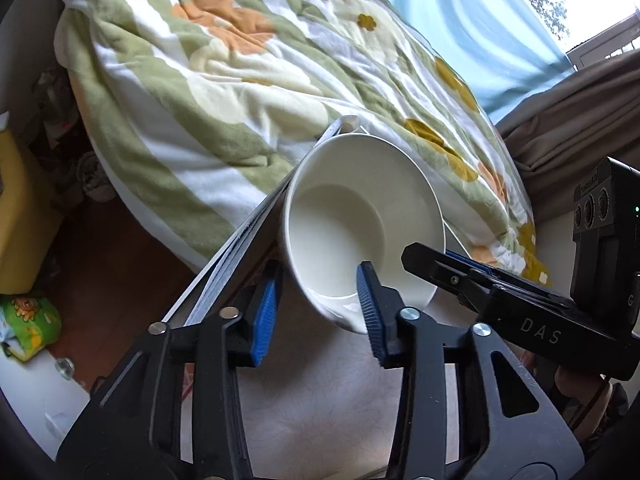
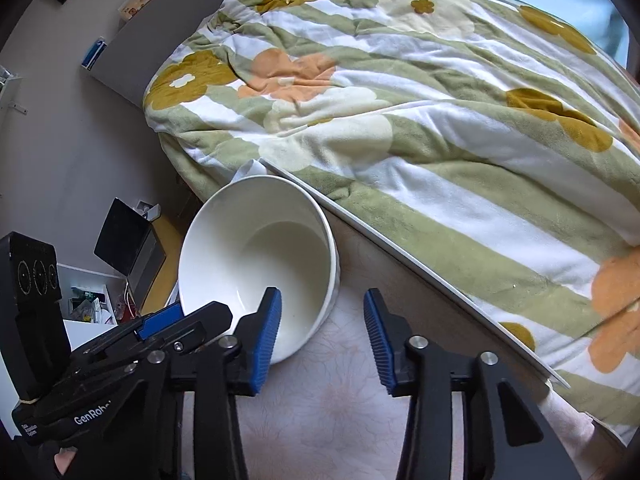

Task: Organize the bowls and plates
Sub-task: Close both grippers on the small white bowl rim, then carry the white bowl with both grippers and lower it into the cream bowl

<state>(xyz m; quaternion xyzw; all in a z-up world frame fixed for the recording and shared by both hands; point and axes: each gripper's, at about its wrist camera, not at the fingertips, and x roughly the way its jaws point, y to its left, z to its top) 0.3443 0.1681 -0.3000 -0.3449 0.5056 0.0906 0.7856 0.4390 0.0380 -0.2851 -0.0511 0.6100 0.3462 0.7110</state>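
A white bowl [image 1: 352,224] [image 2: 256,248] sits on the pale flowered tablecloth [image 2: 328,400], close to the table's far edge. My left gripper [image 1: 320,268] straddles the bowl's near wall. One blue pad [image 1: 366,304] is inside the bowl. The other pad is outside, with a strip of cloth showing between it and the wall. My right gripper [image 2: 323,292] straddles the wall in the same way. One of its fingers [image 2: 268,320] is inside the bowl, and the outer finger stands apart from it. Both sets of jaws are narrowed but not pressing. Each gripper also shows in the other view, the right gripper [image 1: 432,258] and the left gripper [image 2: 200,312].
A bed with a green, white and orange flowered blanket [image 2: 400,120] lies just past the table's white edge [image 2: 400,272]. A yellow box [image 1: 20,208] and clutter sit on the floor to the left. Brown and blue curtains [image 1: 560,112] hang at the right.
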